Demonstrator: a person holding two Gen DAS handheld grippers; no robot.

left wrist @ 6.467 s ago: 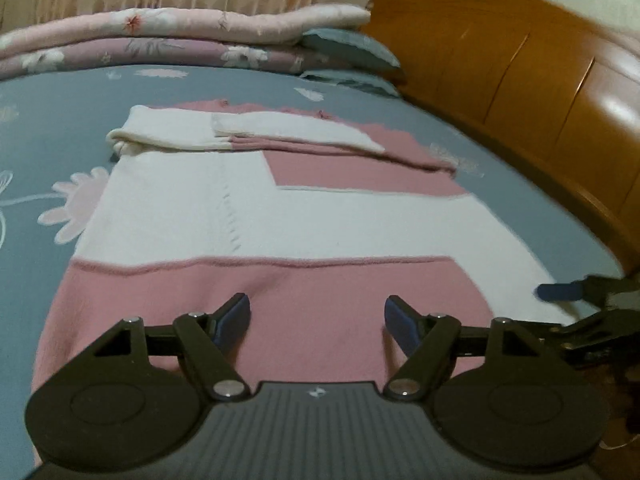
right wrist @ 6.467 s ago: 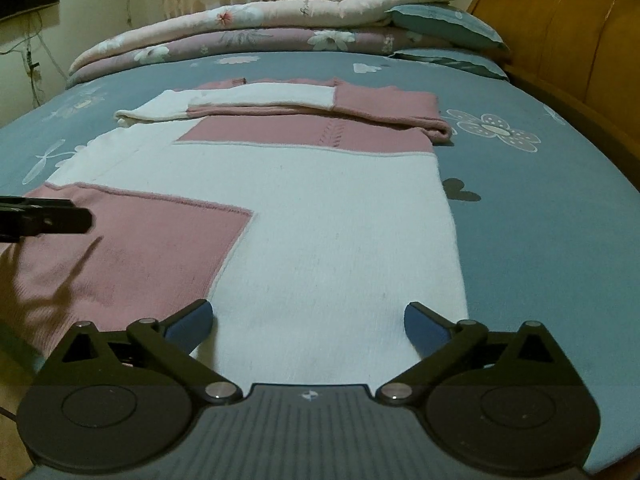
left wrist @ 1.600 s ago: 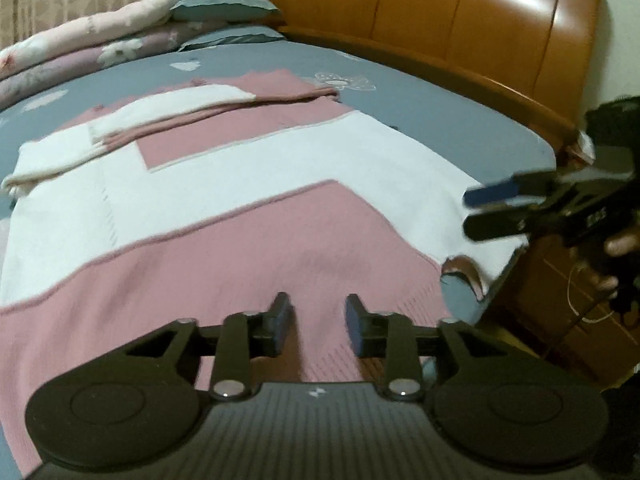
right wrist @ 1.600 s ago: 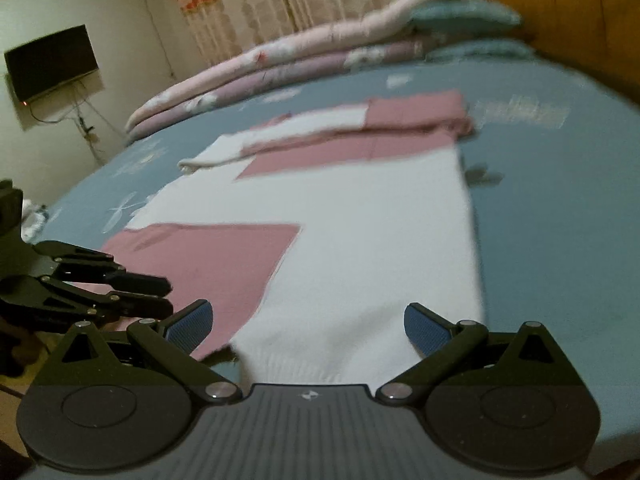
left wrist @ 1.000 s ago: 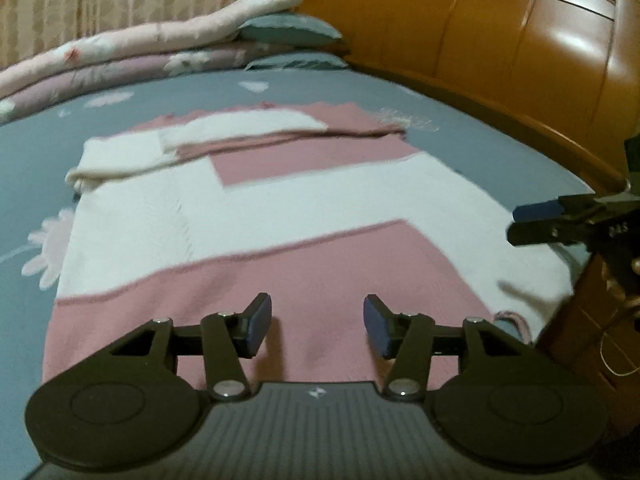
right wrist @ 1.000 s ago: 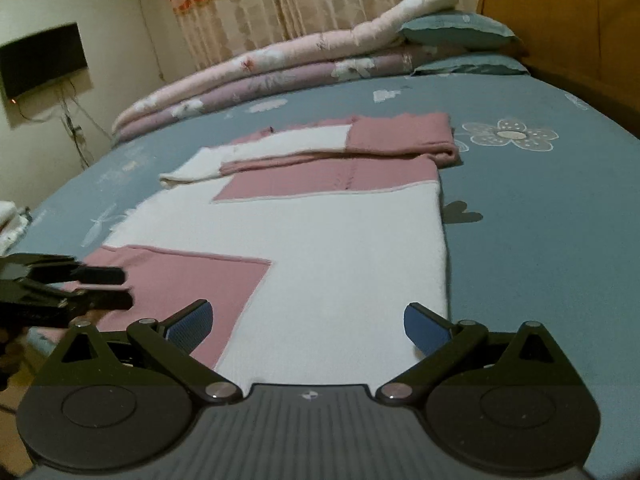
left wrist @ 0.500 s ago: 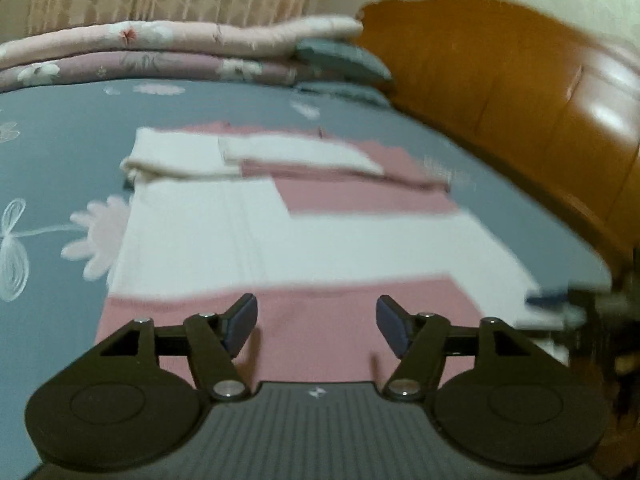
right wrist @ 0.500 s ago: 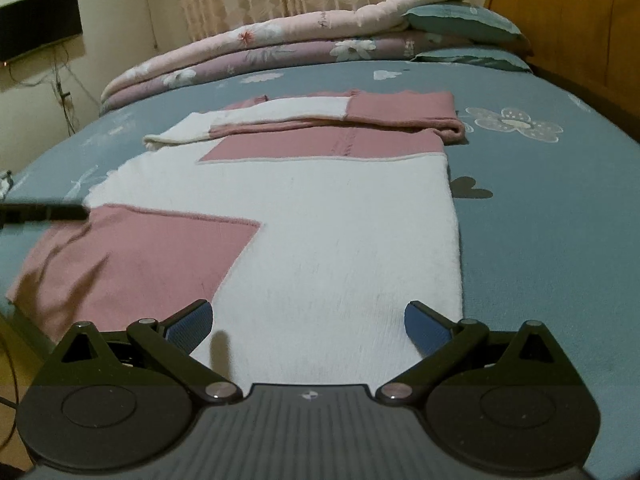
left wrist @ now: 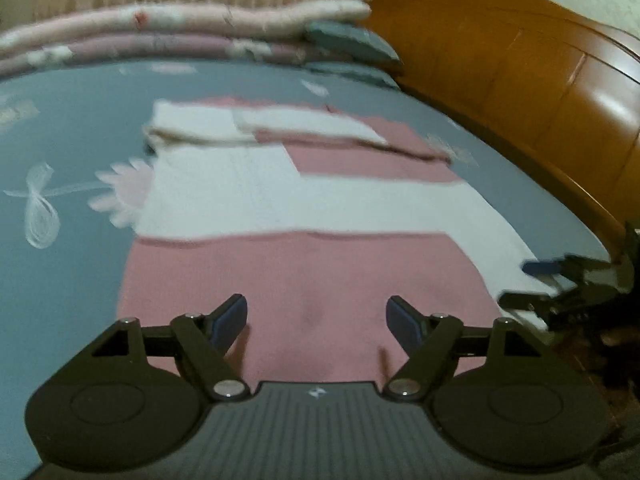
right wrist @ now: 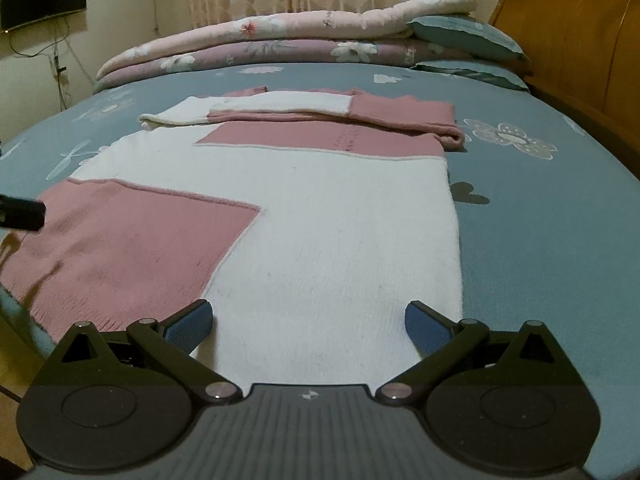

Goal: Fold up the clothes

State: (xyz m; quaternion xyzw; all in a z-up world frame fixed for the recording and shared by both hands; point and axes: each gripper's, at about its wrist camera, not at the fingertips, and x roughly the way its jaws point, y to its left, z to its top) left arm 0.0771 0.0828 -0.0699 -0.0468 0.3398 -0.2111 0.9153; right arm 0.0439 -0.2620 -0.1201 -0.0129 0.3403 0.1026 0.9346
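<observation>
Left gripper [left wrist: 316, 317]: your jaws stand wide and have just been opening; nothing is gripped, and the pink panel of the sweater lies beneath the gap.
Right gripper [right wrist: 308, 324]: your jaws stand wide apart, released, over the white hem; the pads press on nothing.
Sweater [right wrist: 320, 216]: pink-and-white knit, spread flat on the bed [right wrist: 540, 240], hem at the near edge, sleeves folded across the far end.
Bedding: folded quilts [right wrist: 280, 36] and a pillow [right wrist: 464, 36] stacked along the far edge.
Headboard [left wrist: 520, 80]: wooden, along the bed's right side in your left view.
</observation>
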